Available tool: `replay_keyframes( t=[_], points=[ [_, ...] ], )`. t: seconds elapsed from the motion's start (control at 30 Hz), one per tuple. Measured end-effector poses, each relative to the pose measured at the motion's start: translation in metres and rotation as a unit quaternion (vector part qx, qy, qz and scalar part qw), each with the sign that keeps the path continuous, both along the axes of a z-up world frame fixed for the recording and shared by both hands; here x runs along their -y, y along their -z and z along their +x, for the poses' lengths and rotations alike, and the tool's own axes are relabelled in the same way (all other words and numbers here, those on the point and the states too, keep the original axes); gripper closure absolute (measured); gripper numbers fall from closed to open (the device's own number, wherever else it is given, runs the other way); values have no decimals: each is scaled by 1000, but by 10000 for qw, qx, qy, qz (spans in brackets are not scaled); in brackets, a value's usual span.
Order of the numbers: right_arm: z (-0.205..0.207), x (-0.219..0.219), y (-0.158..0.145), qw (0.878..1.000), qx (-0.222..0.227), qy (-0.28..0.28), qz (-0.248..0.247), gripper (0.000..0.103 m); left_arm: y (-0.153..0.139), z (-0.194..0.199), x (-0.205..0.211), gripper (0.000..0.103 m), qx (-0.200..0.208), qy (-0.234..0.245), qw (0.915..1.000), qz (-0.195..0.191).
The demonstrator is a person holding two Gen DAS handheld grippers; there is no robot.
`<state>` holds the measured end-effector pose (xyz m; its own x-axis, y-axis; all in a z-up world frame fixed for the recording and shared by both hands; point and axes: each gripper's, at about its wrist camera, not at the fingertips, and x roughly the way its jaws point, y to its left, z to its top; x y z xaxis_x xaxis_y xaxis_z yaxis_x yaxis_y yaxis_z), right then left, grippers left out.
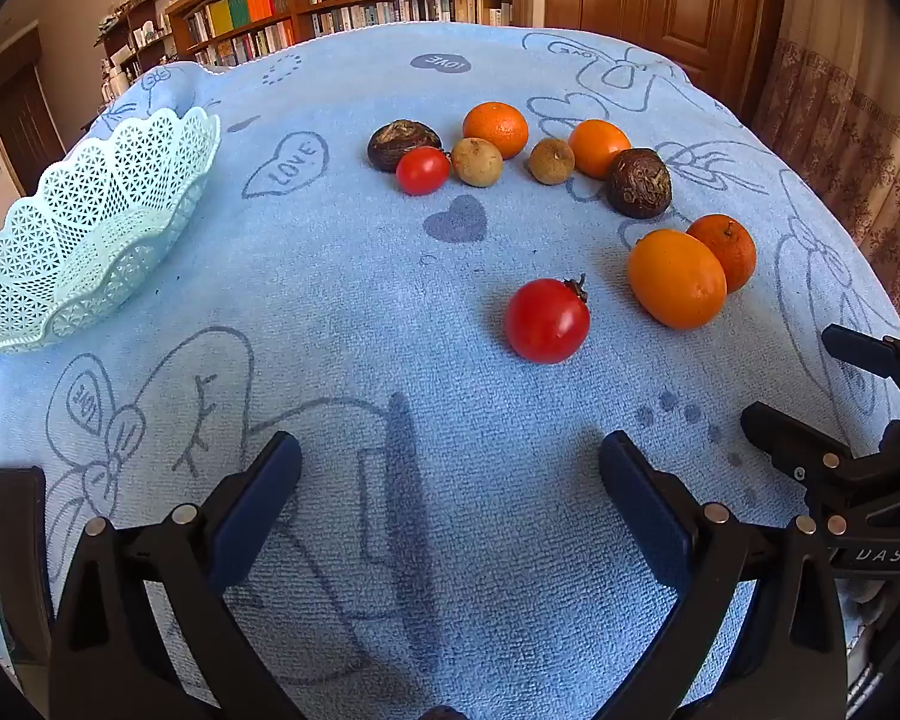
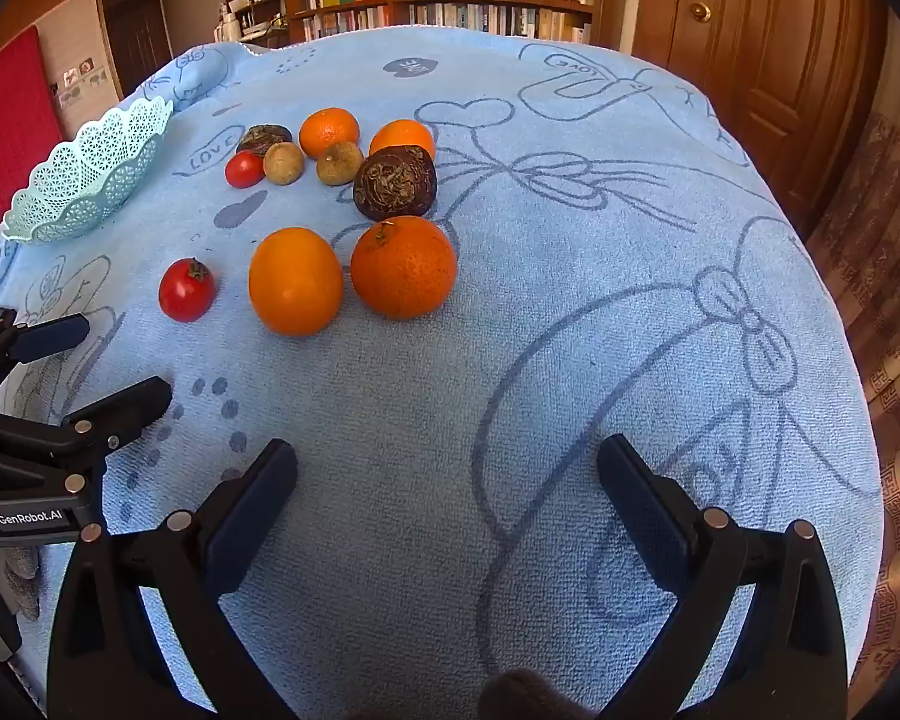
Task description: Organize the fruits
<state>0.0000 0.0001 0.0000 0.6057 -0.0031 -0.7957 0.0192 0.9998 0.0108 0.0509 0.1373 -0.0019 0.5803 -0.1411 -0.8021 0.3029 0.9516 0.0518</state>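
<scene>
Both tools hover low over the bench, nothing picked yet. The left hand-held gripper (image 1: pixel 450 468) has its jaws spread wide and empty, and the right hand-held gripper (image 2: pixel 447 474) is spread and empty too.

Ten fruits lie loose on the blue towel (image 1: pixel 342 312), well apart from the pale lattice basket (image 1: pixel 90 216) at the far left. Nearest the left tool is a red tomato (image 1: pixel 546 320), standing alone; just beyond it a smooth orange (image 1: pixel 677 278) touches a stemmed tangerine (image 1: pixel 727 249).

The tomato looks light, thin-skinned and glossy, so likely slippery and easily bruised: I'd close gently across its widest middle, clear of the stem. The oranges should be firmer and heavier, needing a fuller span. The dark wrinkled fruit (image 2: pixel 395 182) looks hard and rough, probably the easiest grip.
</scene>
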Motion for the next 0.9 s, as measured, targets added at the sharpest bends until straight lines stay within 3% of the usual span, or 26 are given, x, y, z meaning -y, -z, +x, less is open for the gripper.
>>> replay_keyframes(
  t=[0.9],
  points=[
    [0, 0, 0, 10000, 3, 0, 6, 5, 0, 0, -1, 2, -26, 3, 10000, -31]
  ],
)
